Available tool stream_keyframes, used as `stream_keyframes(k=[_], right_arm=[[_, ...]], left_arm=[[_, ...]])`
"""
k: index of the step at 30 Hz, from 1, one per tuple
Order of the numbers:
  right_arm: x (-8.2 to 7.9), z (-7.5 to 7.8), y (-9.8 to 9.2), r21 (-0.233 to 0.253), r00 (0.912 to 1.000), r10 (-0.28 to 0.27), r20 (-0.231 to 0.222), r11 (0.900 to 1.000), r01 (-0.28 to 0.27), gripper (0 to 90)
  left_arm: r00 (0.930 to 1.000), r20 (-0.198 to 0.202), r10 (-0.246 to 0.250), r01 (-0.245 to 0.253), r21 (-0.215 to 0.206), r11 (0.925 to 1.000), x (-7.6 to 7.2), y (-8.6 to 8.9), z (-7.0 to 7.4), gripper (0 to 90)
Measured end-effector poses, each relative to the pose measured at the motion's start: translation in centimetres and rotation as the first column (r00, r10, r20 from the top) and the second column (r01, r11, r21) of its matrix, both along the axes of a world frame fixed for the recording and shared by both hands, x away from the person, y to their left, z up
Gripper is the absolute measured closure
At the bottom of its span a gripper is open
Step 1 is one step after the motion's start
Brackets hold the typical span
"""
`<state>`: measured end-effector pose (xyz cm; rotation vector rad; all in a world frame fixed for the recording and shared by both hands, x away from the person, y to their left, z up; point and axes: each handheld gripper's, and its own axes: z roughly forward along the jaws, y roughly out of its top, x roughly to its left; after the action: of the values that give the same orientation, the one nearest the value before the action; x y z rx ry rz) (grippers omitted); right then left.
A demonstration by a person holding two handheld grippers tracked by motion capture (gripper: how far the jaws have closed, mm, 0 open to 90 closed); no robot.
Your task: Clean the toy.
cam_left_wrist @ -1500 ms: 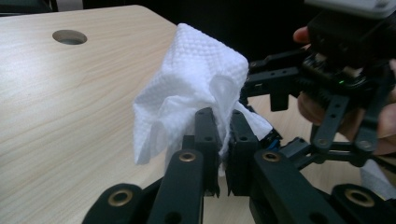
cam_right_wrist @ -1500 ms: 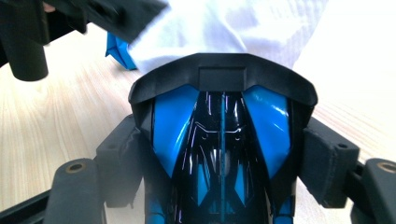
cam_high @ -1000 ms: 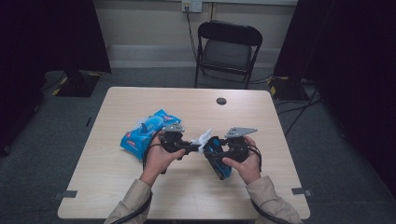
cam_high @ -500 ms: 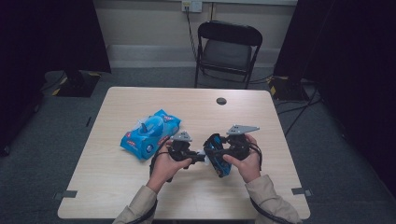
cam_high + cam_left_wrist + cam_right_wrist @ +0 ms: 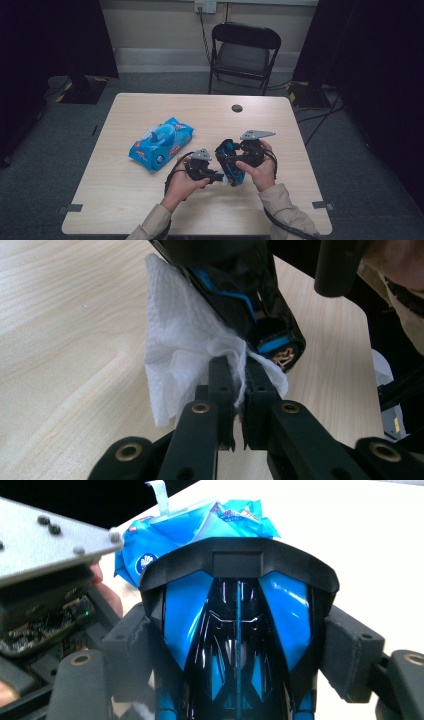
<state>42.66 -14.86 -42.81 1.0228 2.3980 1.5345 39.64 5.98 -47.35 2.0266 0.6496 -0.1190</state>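
Left hand-held gripper (image 5: 239, 375): jaws pinched together on a crumpled white paper wipe (image 5: 180, 360), pressed against the lower end of the toy car.
Right hand-held gripper (image 5: 235, 645): clenched on a glossy black-and-blue toy car (image 5: 237, 630), pads against both flanks; grey three-cornered plate on top in the high view.
Toy car in the high view (image 5: 229, 161): held above the tabletop between the two hands, right of the table's middle.
Wipe edges: one corner hangs loose below the car, clear of the wood.
Blue wet-wipe packet (image 5: 161, 142): lies flat left of the hands, apart from them, flap raised.
Light wooden tabletop (image 5: 150, 200): bare wood runs towards the near and right edges.
Small dark round disc (image 5: 237, 108): near the far edge.
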Motion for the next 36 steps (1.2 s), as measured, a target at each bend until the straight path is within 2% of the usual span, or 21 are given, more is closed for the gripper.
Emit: stream_keyframes(k=[8,11,14,15,16,17,19,20,21,24,25,28,31,36], right_arm=[[0.4,0.4,0.1,0.023,1.0,-0.007,-0.005,1.0,0.007,25.6],[0.4,0.8,0.1,0.025,0.9999,-0.011,0.005,1.0,0.011,25.6],[0.4,0.9,0.0,0.026,0.9999,-0.006,0.01,1.0,0.006,25.6],[0.3,1.0,-0.3,0.026,0.9999,-0.006,0.012,1.0,0.006,25.6],[0.3,1.0,-0.3,0.026,0.9999,-0.006,0.012,1.0,0.006,25.6],[0.1,1.1,-0.6,0.04,0.9999,-0.007,0.013,0.999,0.006,25.6],[-0.1,1.2,-0.8,0.039,0.9998,-0.006,0.018,0.999,0.005,25.6],[-0.1,1.2,-0.8,0.039,0.9998,-0.006,0.018,0.999,0.005,25.6],[-0.3,1.2,-0.8,0.033,0.9999,0.001,0.017,0.999,-0.001,25.6],[-0.4,1.0,-0.8,0.031,0.9998,0.004,0.019,1.0,-0.004,25.6],[-0.6,0.7,-0.8,0.031,0.9999,0.007,0.013,0.999,-0.008,25.6],[-0.6,0.4,-0.6,0.022,0.9999,0.013,0.007,1.0,-0.013,25.6],[-0.8,0.2,-0.4,0.017,0.9997,0.022,0.003,1.0,-0.023,25.6],[-1.0,0.2,-0.3,0.015,0.9994,0.033,0.007,0.999,-0.033,25.6]], left_arm=[[0.999,0.011,-0.043,0.043,0.02,0.9989,-0.7,-0.6,-0.7,85.2],[0.997,0.012,-0.077,0.076,0.049,0.9959,-1.1,-0.9,-1.1,85.1],[0.9975,0.021,-0.067,0.066,0.056,0.9962,-1.1,-0.6,-1.0,85.0],[0.9988,0.028,-0.04,0.038,0.054,0.9978,-0.8,0.2,-0.7,84.9],[0.9988,0.028,-0.04,0.038,0.054,0.9978,-0.8,0.2,-0.7,84.9],[0.9993,0.037,-0.002,0.001,0.046,0.9989,-0.4,1.2,-0.3,84.9],[0.9982,0.047,0.036,-0.038,0.035,0.9987,0.1,2.2,0.2,84.9],[0.9982,0.047,0.036,-0.038,0.035,0.9987,0.1,2.2,0.2,84.9],[0.9957,0.061,0.07,-0.071,0.024,0.9972,0.5,3.0,0.8,84.9],[0.9932,0.073,0.091,-0.092,0.012,0.9957,0.9,3.7,1.4,84.9],[0.9892,0.088,0.117,-0.118,-0.001,0.9931,1.2,4.0,2.0,84.9],[0.9859,0.108,0.128,-0.129,-0.002,0.9917,1.6,4.3,2.6,84.8],[0.9787,0.129,0.16,-0.158,-0.02,0.9872,2.1,4.5,3.5,84.9],[0.9757,0.141,0.167,-0.164,-0.034,0.9858,2.5,4.2,4.1,85.0]])
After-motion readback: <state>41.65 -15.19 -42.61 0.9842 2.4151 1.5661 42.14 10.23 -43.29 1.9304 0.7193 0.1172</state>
